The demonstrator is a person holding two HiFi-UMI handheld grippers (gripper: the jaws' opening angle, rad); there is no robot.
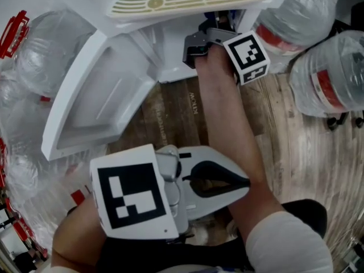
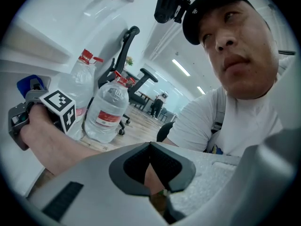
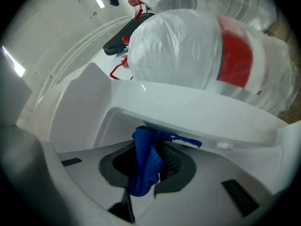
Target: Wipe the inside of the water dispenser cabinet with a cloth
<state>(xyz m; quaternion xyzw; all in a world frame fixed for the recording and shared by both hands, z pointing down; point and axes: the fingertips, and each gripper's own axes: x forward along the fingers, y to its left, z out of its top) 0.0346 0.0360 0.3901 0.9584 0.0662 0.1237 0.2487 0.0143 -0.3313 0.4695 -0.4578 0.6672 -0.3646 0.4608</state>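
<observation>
Where the right hand-held gripper [image 3: 150, 175] bites, one blue cloth [image 3: 145, 160] hangs.

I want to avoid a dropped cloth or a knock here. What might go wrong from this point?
The right gripper pinches only a narrow bunch of the blue cloth; rubbing it against the cabinet's edge may drag it out of the fingers. The open cabinet door stands close beside the forearm, so a wide sweep may knock it. The large water bottles stand near on the other side and might be bumped.
</observation>
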